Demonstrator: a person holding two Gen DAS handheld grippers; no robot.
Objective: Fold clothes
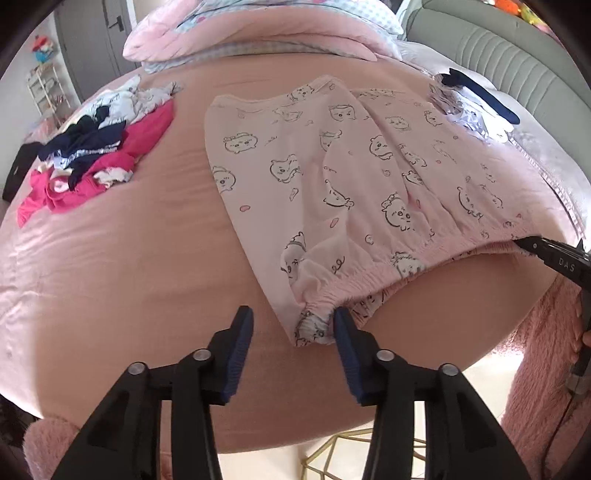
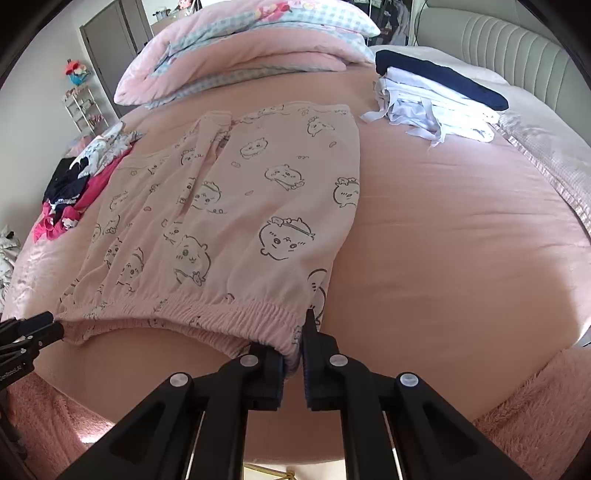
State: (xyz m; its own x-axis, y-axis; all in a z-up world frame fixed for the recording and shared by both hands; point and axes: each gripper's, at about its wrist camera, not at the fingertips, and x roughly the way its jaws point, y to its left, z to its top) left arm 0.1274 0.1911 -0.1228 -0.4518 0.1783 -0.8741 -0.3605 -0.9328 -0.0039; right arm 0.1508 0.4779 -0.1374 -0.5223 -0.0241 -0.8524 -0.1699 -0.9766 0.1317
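Now my right gripper [image 2: 293, 363] pinches the elastic waistband of the pink pajama pants [image 1: 332, 184] spread on the bed [image 1: 129, 266]; my left gripper [image 1: 293, 328] stands apart beside its corner. Soft, light, floppy fabric: grip the gathered waistband corners.

Left wrist view: mounted behind the left gripper [image 1: 293, 325], looking steeply down and forward along its fingers [image 1: 240, 354] over the near edge of the bed [image 1: 129, 266].
Right wrist view: mounted behind the right gripper [image 2: 295, 343], same downward tilt, set further right along the same bed edge.
Nearness: both close; fingers fill the lower frame.
Facing: toward the folded quilt [image 1: 258, 33] and headboard [image 2: 498, 44].
Shared area: pink pyjama trousers [image 1: 332, 184], loose clothes pile [image 2: 70, 192], folded stack [image 2: 443, 96]; each view catches the other gripper at its edge.
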